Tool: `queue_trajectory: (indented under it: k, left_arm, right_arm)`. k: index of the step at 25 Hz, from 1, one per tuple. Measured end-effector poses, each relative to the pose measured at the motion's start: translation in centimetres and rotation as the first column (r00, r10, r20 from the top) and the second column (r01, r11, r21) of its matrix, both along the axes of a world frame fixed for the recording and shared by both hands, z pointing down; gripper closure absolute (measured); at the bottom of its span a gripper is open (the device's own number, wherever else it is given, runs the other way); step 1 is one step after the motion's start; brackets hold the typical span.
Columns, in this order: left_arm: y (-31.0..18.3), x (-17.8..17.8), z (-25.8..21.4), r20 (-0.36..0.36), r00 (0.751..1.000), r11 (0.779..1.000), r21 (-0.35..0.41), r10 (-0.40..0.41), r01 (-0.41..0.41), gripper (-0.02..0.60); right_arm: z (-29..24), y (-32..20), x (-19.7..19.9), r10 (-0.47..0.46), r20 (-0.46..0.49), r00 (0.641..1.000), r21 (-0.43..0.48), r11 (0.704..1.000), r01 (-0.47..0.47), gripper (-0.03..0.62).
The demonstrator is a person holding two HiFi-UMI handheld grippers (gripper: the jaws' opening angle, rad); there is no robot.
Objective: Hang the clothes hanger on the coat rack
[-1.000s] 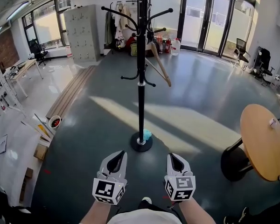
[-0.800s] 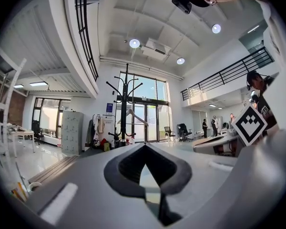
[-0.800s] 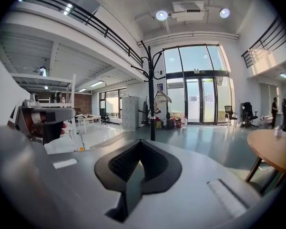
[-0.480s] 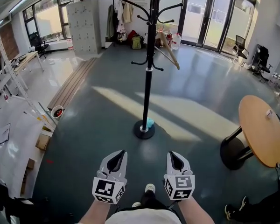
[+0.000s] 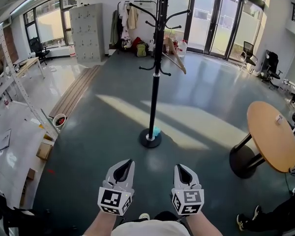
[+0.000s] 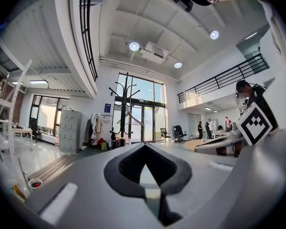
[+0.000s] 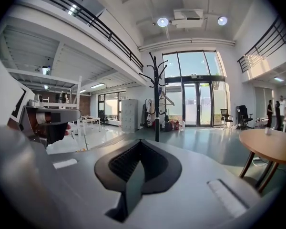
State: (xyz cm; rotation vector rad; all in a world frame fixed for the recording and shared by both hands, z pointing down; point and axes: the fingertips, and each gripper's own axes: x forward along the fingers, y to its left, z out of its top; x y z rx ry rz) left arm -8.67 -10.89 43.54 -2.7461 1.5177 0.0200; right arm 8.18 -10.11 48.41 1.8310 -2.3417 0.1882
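The left gripper (image 5: 122, 167) and right gripper (image 5: 182, 168) sit side by side nearby, both clenched and empty. Farther off, a wooden clothes hanger (image 5: 173, 58) hangs from the right side of the coat rack (image 5: 155, 82).

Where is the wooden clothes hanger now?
In the head view, upper centre, the wooden clothes hanger hangs on the right side of the black coat rack, before the glass doors.

Bright daylight; floor (image 5: 137, 112) glare; fisheye bending at edges.
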Motion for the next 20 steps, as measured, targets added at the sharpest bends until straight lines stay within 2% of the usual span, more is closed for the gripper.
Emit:
queue_trajectory:
  k: [20]
  left_arm:
    - [1.6,0.5,-0.2,0.015,1.000,1.000,0.017,-0.017,0.017,0.581]
  right_arm:
    - [-1.1,1.5,-0.4,-0.053,0.005,0.999,0.046,0.998,0.053,0.569]
